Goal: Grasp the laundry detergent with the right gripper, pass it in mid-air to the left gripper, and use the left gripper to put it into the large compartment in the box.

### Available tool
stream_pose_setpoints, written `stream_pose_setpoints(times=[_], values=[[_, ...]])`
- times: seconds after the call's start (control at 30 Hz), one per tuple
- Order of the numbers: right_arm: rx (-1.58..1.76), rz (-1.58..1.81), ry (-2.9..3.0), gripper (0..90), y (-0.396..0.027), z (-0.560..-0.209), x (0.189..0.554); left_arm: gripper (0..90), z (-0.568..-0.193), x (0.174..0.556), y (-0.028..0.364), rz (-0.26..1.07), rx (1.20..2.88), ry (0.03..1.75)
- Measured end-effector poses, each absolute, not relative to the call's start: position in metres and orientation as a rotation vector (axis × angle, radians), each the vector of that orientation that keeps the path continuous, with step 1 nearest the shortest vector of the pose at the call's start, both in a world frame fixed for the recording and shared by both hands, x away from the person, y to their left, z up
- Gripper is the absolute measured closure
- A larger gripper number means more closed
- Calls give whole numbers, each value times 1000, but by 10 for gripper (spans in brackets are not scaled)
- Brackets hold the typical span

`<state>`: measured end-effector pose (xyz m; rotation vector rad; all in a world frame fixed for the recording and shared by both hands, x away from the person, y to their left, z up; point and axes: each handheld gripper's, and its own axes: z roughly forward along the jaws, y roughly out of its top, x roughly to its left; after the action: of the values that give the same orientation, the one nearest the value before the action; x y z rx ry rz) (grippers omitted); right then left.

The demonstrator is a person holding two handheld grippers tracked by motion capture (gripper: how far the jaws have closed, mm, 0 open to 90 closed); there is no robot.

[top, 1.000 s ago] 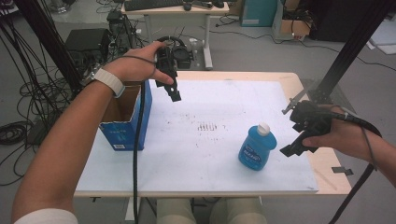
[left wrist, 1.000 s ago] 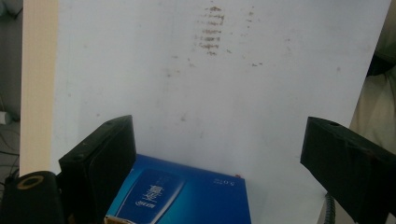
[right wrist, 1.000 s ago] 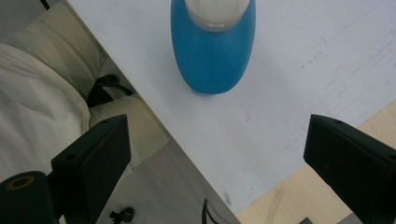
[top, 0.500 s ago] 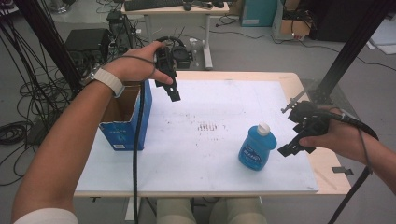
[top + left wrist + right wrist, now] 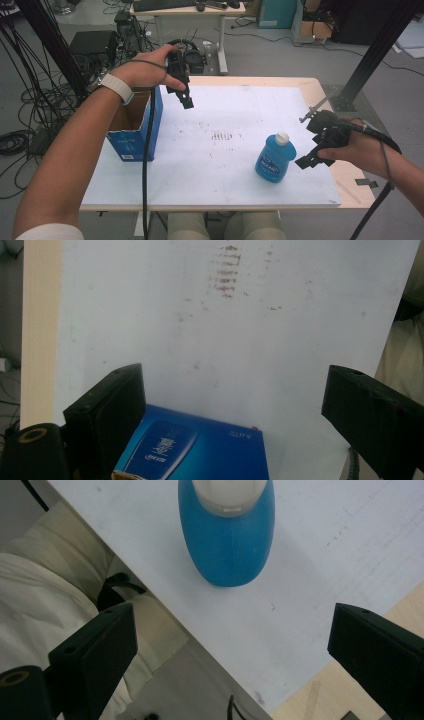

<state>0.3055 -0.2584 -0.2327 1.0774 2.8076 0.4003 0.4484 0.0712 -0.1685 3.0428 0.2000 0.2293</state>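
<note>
The right tongs (image 5: pixel 316 152) have just been opening with nothing between them, so the blue bottle (image 5: pixel 272 159) stands free on the worktop (image 5: pixel 210 165), while the left tongs (image 5: pixel 184 95) gape empty beside the blue box (image 5: pixel 134 130).

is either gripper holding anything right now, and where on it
Nothing is held. The right gripper has just been opening; its jaws stand apart beside the blue bottle, clear of it. The left gripper hangs open by the box.

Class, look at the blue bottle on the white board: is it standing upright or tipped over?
Upright. The blue bottle stands on its base on the white board, white cap on top.
</note>
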Motion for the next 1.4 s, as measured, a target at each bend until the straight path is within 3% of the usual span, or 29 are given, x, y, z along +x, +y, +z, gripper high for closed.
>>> stream_pose_setpoints(times=[1.4], values=[[1026,766,2687,65,-279,-287,284,108,-170,452,73,215,3047,198]])
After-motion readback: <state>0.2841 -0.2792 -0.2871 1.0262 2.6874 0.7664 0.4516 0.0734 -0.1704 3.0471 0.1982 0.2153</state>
